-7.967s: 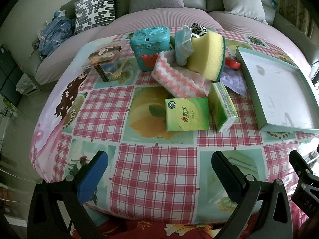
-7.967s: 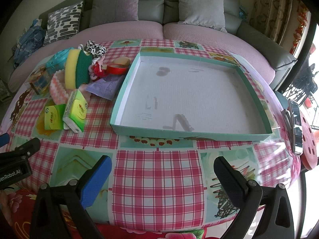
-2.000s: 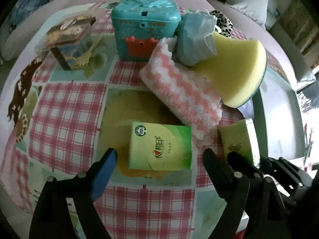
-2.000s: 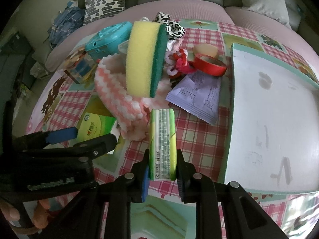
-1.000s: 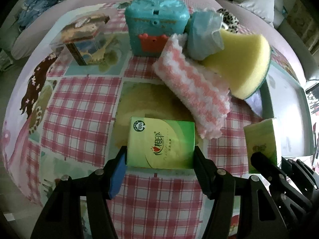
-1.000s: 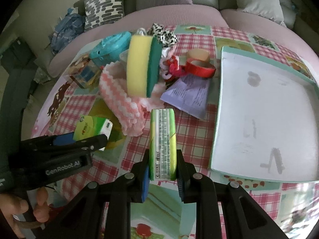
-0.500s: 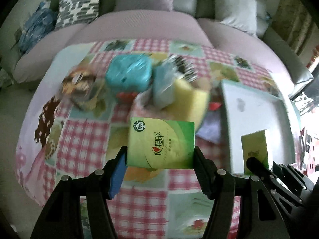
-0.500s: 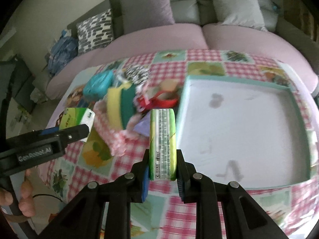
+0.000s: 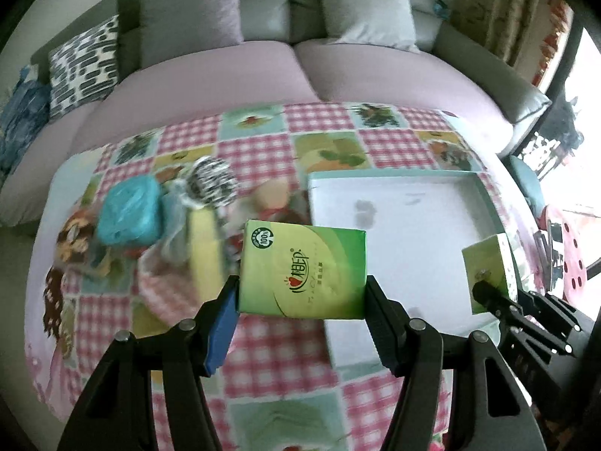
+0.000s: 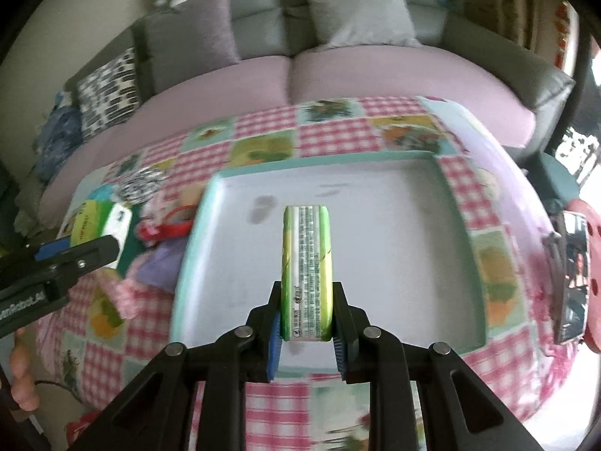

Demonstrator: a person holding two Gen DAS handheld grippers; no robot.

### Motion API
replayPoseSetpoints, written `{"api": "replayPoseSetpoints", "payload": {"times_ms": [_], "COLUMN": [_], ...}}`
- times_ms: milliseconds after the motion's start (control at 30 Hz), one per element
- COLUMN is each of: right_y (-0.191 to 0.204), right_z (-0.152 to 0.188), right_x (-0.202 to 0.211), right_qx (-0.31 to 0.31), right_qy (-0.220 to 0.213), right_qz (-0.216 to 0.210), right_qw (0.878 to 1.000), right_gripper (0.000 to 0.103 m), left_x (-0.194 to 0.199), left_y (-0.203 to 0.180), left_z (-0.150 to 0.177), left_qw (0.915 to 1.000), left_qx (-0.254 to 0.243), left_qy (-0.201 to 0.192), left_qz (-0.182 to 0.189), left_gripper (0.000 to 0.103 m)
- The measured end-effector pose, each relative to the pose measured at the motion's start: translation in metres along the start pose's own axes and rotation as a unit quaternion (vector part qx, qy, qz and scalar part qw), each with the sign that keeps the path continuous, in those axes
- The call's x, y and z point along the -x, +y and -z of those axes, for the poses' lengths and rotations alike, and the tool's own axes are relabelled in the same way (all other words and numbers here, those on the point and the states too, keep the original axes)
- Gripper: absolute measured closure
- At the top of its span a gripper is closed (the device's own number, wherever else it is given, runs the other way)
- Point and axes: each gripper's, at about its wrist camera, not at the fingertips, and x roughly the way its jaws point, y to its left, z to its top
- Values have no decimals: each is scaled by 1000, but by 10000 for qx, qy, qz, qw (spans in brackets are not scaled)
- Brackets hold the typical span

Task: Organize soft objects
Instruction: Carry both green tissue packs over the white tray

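While your left gripper [image 9: 302, 293] pinches one tissue pack [image 9: 303, 271] flat by its ends and your right gripper [image 10: 307, 332] clamps another tissue pack [image 10: 307, 272] edge-on, both hang over the tray [image 10: 195, 225], presumably for dropping in.

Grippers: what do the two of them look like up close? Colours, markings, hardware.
Both are black plastic scissor-style frames with silver pivot screws. The left gripper has a blue pad on one finger and a black ribbed pad on the other. The right gripper shows ribbed blue pads on both fingers. White lettering runs along the left gripper's side in the right wrist view, too blurred to read fully. No cables visible.
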Motion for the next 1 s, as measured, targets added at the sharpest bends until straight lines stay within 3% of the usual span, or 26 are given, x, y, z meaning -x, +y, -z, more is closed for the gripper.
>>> {"api": "replayPoseSetpoints", "payload": {"times_ms": [233,367,1000], "right_y": [-47,-62,-77], "right_z": [-4,-9,-48], "right_x": [-23,-34,-86], "right_qx": [-258,-348,-269], "right_qy": [196,281,472], "right_qz": [451,495,717], "right_qw": [9985,9978,9959], "right_gripper": [79,79,79], "left_x": [-36,-56,-132], "left_y": [-37,-52,-68], "left_z": [-11,-18,-51], "left_qw": [9991,9985,9976], "left_qx": [-385,-498,-451], "left_qy": [126,189,516], "left_qz": [114,139,110], "left_gripper": [38,38,38]}}
